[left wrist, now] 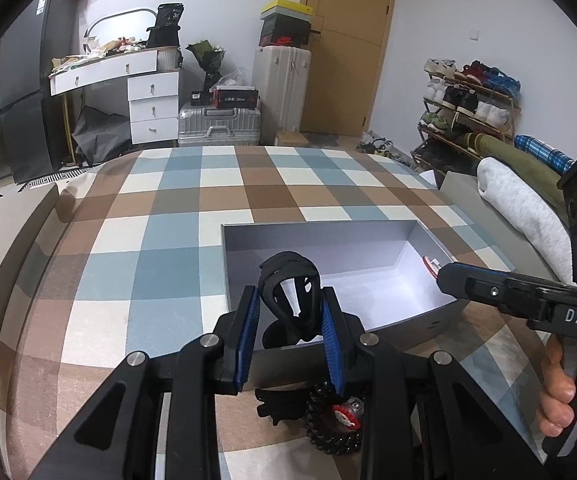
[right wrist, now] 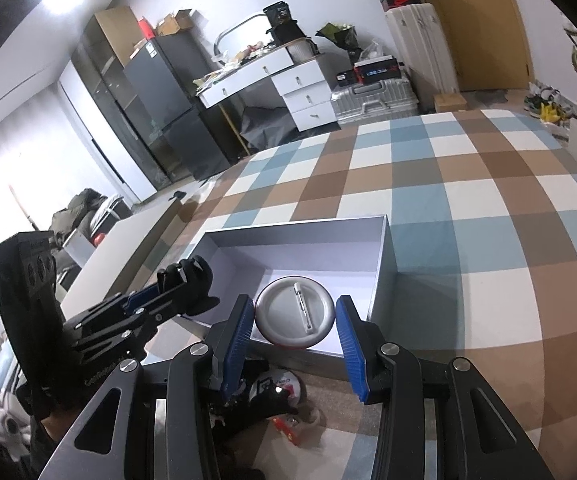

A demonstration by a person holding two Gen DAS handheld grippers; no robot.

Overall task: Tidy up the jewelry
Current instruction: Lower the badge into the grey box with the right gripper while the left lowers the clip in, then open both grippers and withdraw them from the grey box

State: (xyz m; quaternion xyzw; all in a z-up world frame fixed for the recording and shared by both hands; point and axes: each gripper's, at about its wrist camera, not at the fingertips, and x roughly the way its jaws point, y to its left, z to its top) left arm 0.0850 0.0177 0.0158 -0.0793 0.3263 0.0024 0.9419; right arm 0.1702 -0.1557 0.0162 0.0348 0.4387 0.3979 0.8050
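My left gripper (left wrist: 288,316) is shut on a black claw hair clip (left wrist: 290,286) and holds it over the near edge of the open grey box (left wrist: 312,232). My right gripper (right wrist: 294,320) is shut on a round pin badge (right wrist: 294,314), its silver back and pin facing me, above the box (right wrist: 384,264). In the left wrist view the right gripper (left wrist: 448,274) shows from the side with the badge's red rim at its tip. In the right wrist view the left gripper (right wrist: 168,292) shows with the hair clip (right wrist: 186,276).
On the checkered cloth (left wrist: 168,208) before the box lie a black beaded bracelet (left wrist: 328,436), another badge (left wrist: 348,412) and a black clip (left wrist: 276,404). In the right wrist view a badge (right wrist: 276,386) and a small red item (right wrist: 284,428) lie there. A grey pillow (left wrist: 524,208) is at the right.
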